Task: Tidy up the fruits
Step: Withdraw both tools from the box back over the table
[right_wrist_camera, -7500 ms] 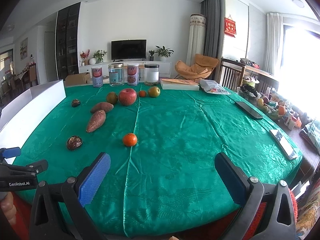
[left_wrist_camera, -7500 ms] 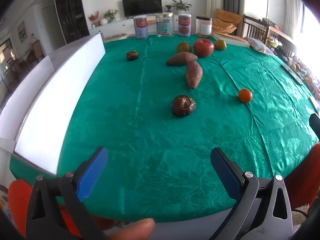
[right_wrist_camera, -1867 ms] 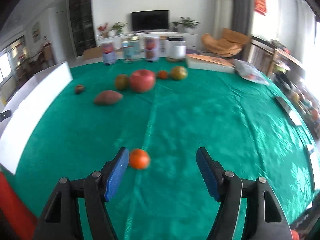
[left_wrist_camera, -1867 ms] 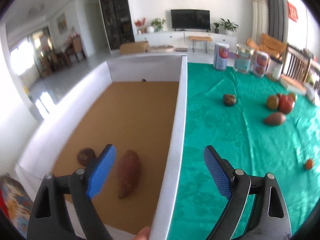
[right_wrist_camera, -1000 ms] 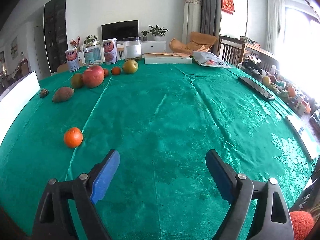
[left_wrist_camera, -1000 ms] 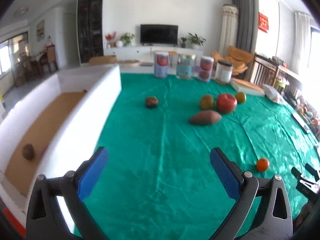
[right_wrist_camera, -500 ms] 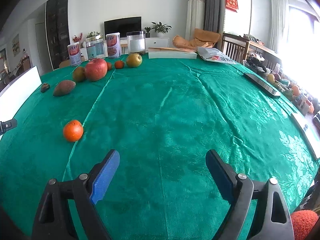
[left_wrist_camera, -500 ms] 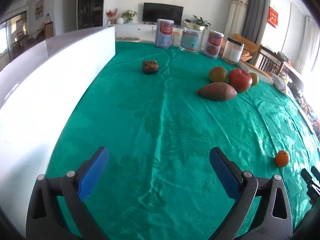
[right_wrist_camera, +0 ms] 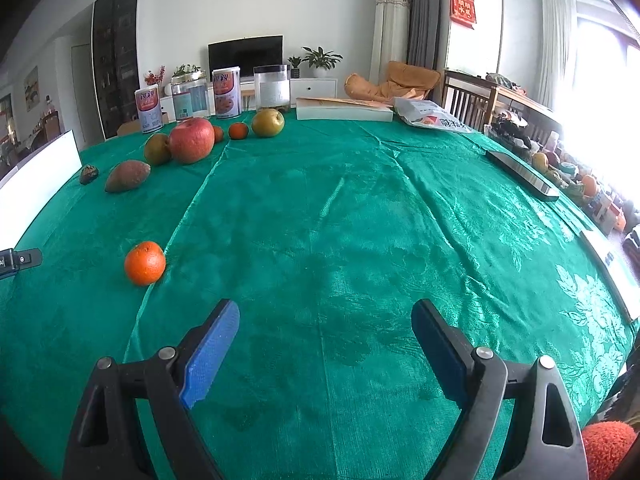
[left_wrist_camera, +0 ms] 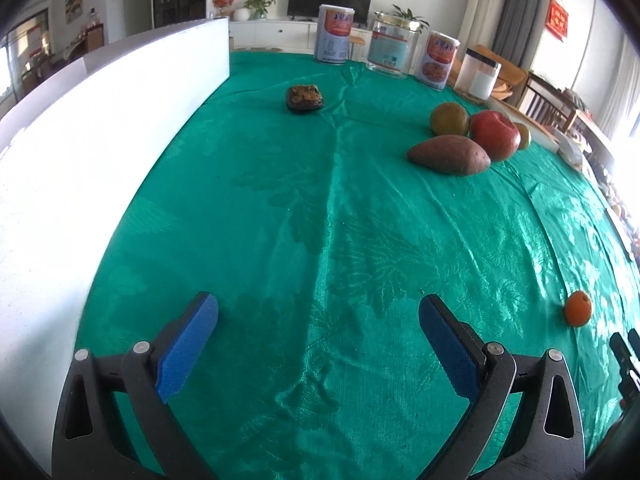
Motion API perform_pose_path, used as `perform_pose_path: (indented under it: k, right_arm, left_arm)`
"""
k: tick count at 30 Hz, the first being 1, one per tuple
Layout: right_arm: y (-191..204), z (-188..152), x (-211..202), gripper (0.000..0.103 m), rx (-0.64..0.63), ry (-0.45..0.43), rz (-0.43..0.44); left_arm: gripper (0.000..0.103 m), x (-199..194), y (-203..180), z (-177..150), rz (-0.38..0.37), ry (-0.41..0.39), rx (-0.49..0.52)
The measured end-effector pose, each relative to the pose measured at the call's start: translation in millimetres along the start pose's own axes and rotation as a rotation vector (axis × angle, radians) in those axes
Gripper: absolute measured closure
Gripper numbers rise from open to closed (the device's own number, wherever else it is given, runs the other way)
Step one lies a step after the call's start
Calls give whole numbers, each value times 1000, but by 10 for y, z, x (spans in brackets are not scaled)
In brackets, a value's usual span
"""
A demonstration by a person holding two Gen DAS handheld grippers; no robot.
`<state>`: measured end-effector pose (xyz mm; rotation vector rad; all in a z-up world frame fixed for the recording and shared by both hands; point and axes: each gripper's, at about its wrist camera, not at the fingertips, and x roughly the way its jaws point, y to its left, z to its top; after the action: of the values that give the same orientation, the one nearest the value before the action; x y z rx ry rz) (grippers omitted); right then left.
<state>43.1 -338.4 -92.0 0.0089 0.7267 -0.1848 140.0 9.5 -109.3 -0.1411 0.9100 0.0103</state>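
Left wrist view: the left gripper point(left_wrist_camera: 318, 316), spread wide and empty, has been swung back from the box point(left_wrist_camera: 100, 128) toward the sweet potato point(left_wrist_camera: 449, 155). An orange point(right_wrist_camera: 145, 263) lies left of the wide, empty right gripper point(right_wrist_camera: 325, 326).

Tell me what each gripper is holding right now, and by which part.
Nothing is held. The left gripper and right gripper are both open and empty above the green tablecloth.

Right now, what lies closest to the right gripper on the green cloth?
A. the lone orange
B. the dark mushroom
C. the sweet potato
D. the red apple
A: the lone orange sits just ahead-left of the open right gripper, while the red apple, sweet potato and dark mushroom lie farther back.
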Motion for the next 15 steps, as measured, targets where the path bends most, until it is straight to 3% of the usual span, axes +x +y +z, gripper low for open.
perform_pose_path:
  k: [15]
  right_arm:
    - [-14,7,4,15,20,14,7]
  left_arm:
    - [2,3,-17,-9,6,3,8]
